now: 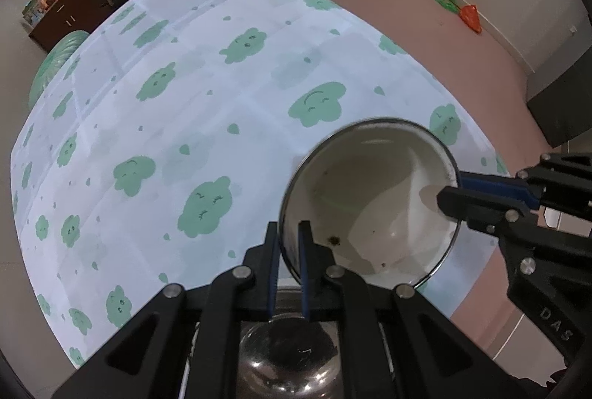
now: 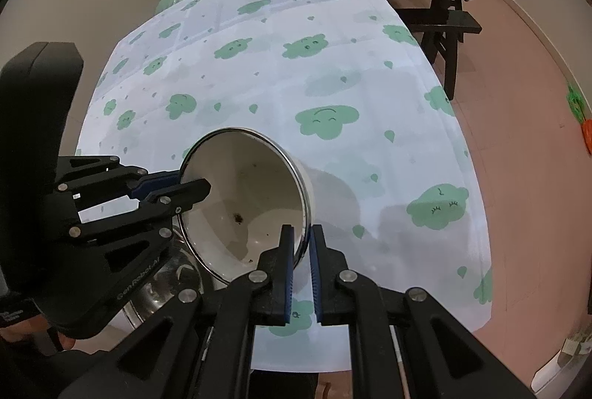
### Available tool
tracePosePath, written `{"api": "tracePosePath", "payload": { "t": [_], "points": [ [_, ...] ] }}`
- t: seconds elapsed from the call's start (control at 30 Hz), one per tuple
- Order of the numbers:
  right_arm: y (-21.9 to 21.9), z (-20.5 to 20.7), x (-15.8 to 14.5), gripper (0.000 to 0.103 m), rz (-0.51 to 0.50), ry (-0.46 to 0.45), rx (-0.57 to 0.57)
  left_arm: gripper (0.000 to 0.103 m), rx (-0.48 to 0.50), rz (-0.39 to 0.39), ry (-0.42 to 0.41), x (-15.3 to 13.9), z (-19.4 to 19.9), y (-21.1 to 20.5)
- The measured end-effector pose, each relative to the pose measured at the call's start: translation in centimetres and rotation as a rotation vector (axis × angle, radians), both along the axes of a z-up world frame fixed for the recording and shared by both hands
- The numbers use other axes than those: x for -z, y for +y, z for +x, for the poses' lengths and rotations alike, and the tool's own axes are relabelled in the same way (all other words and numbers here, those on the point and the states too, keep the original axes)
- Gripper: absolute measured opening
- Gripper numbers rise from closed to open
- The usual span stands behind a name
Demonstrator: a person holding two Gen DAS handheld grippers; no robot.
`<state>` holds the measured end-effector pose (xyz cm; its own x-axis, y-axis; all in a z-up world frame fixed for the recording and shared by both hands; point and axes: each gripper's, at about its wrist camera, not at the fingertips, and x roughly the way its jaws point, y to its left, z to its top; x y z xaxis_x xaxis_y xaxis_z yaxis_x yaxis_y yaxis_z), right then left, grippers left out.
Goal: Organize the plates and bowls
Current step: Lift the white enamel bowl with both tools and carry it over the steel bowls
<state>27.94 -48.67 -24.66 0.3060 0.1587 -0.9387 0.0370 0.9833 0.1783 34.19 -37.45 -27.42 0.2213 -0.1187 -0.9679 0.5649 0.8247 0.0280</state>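
Hanging over the near edge of the table (image 1: 155, 125), a white enamel bowl (image 1: 370, 199) with a dark metal rim is being held tilted, its mouth facing the cameras and a few dark specks showing inside. It is looking stiff, light and slick, likely to chip if knocked; the thin rim is the place to pinch, and both claws are doing that. The left gripper (image 1: 288, 251) is clamping the rim on its side, one pad inside and one outside. The right gripper (image 2: 303, 243) is clamping the opposite side of the rim the same way. Both are pointing steeply down. A shiny steel bowl (image 1: 288, 354) is sitting low, just below the left gripper. A green-cloud cloth is covering the table; dark benches (image 2: 444, 25) are standing beyond.
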Motion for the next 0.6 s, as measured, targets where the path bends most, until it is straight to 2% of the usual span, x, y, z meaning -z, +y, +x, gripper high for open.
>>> {"api": "tracePosePath", "payload": {
  "t": [0.6],
  "points": [
    [2.6, -0.6, -2.5, 0.010, -0.010, -0.033, -0.047, 0.006, -0.043, -0.014, -0.046, -2.7, -1.3, 2.8]
  ]
}}
